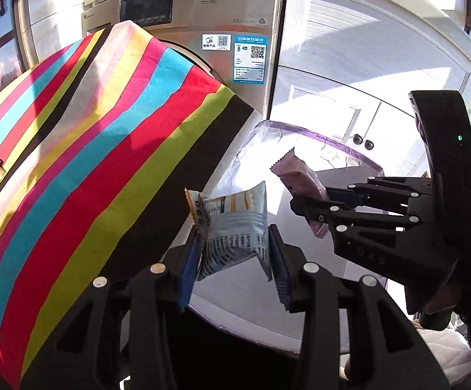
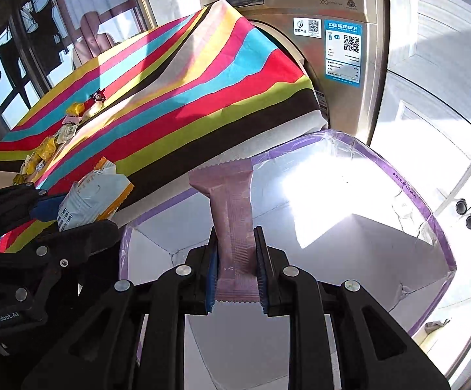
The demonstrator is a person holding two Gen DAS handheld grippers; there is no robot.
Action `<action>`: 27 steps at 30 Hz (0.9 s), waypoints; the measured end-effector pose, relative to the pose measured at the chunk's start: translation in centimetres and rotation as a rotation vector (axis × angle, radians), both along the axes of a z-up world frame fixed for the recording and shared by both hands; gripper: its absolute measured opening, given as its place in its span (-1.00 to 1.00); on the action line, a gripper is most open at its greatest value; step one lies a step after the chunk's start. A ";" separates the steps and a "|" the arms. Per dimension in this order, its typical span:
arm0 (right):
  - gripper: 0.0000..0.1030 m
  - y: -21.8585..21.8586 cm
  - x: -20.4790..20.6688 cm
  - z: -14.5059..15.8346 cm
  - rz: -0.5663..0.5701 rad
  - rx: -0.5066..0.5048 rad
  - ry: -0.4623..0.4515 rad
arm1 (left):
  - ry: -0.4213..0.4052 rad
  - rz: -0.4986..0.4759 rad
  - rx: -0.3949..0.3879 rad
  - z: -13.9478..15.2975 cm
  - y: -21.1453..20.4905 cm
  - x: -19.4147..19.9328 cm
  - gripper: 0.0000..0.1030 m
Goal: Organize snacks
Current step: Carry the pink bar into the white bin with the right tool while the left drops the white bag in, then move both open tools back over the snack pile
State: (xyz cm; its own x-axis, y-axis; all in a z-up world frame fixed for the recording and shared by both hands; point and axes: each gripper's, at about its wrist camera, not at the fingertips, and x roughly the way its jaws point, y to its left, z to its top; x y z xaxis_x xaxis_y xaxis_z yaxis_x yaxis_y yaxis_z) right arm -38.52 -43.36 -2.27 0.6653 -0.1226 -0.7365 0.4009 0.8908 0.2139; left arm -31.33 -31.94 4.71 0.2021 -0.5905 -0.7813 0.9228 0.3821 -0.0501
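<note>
Left hand-held gripper (image 1: pixel 235 247) clamps a puffy blue-white packet (image 1: pixel 235 227); right hand-held gripper (image 2: pixel 237 266) pinches a slim mauve sachet (image 2: pixel 232 214).

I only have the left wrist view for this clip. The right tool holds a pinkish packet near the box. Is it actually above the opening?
Observer: Yes. The right wrist view shows the pink packet upright in the right tool, above the open purple-edged box.
Reviewer: Anything inside the box?
Observer: The part of its floor that shows is bare white.
Reviewer: And the left tool?
Observer: The left tool holds its blue and white packet over the striped cloth, beside the box.
Reviewer: More snacks?
Observer: A row of small snacks, mostly yellow-wrapped, lies on the cloth.
</note>
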 end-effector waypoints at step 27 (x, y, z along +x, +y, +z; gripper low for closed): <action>0.59 17.1 14.5 2.2 0.461 -0.058 0.060 | -0.106 1.117 -0.015 -1.4 36.4 25.5 0.96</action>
